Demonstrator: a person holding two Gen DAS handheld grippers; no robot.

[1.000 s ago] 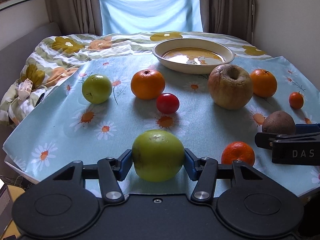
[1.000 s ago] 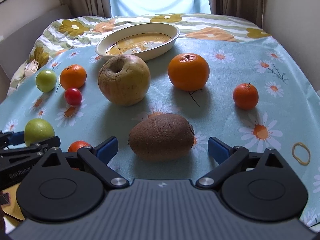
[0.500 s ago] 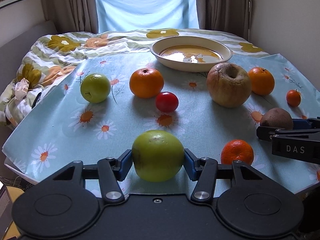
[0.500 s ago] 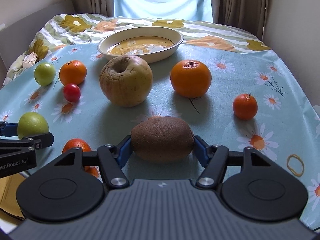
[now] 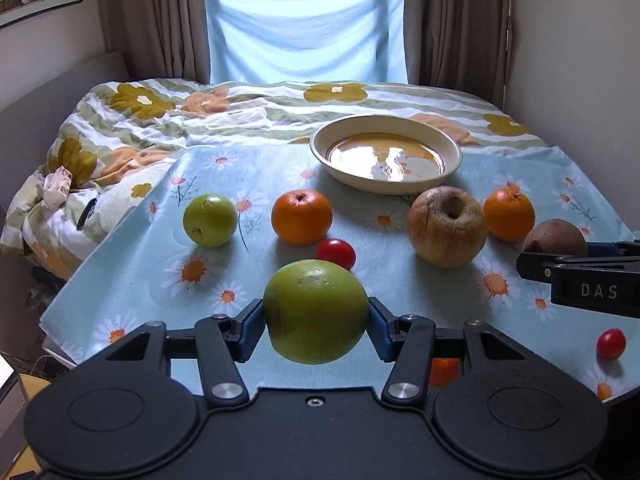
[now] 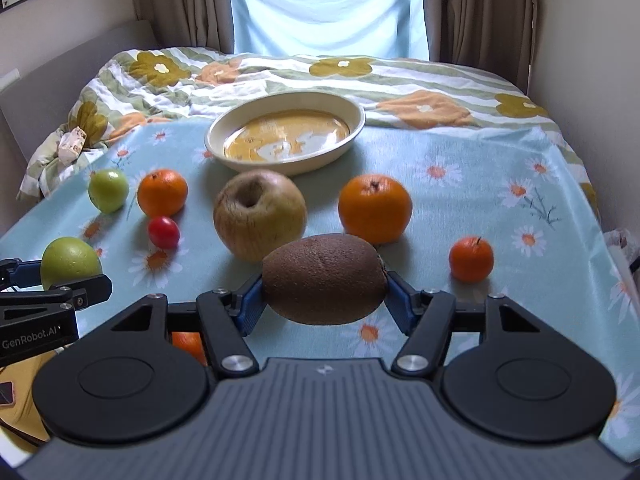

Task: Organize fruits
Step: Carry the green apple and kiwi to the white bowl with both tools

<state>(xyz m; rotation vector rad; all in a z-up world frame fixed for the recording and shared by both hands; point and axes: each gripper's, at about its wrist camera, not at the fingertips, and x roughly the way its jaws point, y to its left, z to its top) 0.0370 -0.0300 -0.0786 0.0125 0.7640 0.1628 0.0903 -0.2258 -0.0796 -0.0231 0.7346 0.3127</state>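
Note:
My left gripper (image 5: pixel 316 322) is shut on a big green apple (image 5: pixel 316 312) and holds it above the daisy cloth. My right gripper (image 6: pixel 324 298) is shut on a brown kiwi (image 6: pixel 324 278), also lifted; the kiwi shows at the right of the left wrist view (image 5: pixel 554 236). A cream bowl (image 5: pixel 320 148) (image 6: pixel 356 120) stands at the back, with nothing in it. On the cloth lie a wrinkled big apple (image 6: pixel 259 214), a small green apple (image 5: pixel 209 220), two oranges (image 5: pixel 301 216) (image 6: pixel 375 208) and a red tomato (image 6: pixel 163 232).
A small mandarin (image 6: pixel 471 259) lies at the right, another one (image 6: pixel 188 344) under my right gripper's body. A small red fruit (image 5: pixel 611 344) lies near the front right edge. The flowered blanket (image 5: pixel 140 120) is bunched at the left and back. Walls stand close on both sides.
Both grippers have risen and moved forward toward the bowl with their fruits. A second ago the right gripper was open around the kiwi; it has shut on it.

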